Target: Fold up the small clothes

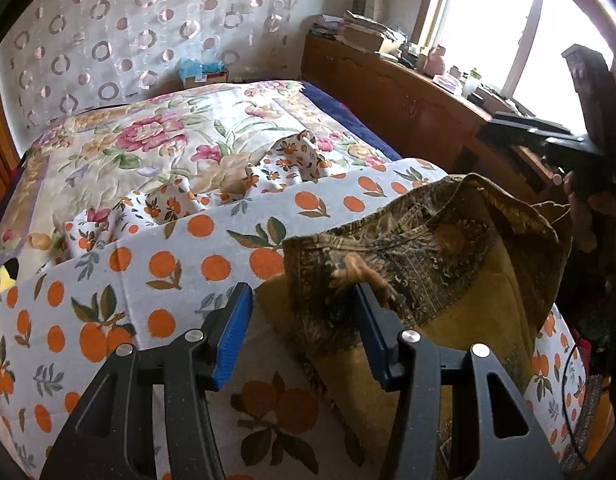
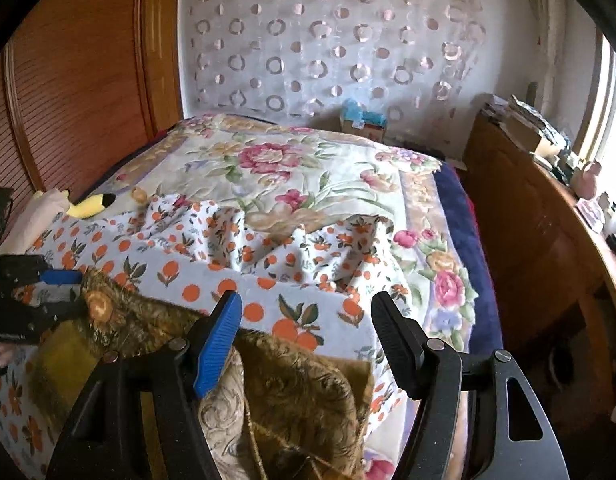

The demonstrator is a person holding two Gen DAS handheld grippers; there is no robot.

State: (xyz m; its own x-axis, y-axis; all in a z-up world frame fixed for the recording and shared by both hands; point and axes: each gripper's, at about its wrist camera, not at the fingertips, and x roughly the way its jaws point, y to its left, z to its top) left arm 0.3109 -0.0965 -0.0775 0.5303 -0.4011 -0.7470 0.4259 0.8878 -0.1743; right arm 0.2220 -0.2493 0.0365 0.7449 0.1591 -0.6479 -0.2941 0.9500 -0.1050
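Both claws angle down toward the bed [image 1: 340, 96], each seen from its own wrist camera.

Left claw [image 1: 304, 320]: jaws stand about half apart. The brown patterned garment [image 1: 428, 248] lies bunched on the orange-print sheet [image 1: 168, 264], and its near edge sits against the right-hand finger of this claw; the blue-padded finger [image 1: 232, 332] is clear of cloth. Pads are not pressing on it, so nothing gripped.

Right claw [image 2: 306, 340]: jaws wide apart, over the sheet edge. The garment [image 2: 300, 392] lies just below and beside its blue pad [image 2: 218, 344], touching or nearly so, cannot tell which. Nothing clamped between the fingers.

In the left wrist view the right claw shows at far right, with part of the person's hand [image 1: 580, 196] on it, near the garment's far corner. In the right wrist view the left claw shows at far left, at the garment's other end.

Garment location: on the near end of the bed, atop the orange-print sheet, mustard lining showing.

Small white lettering on the left claw's body in the right wrist view, too small to read.
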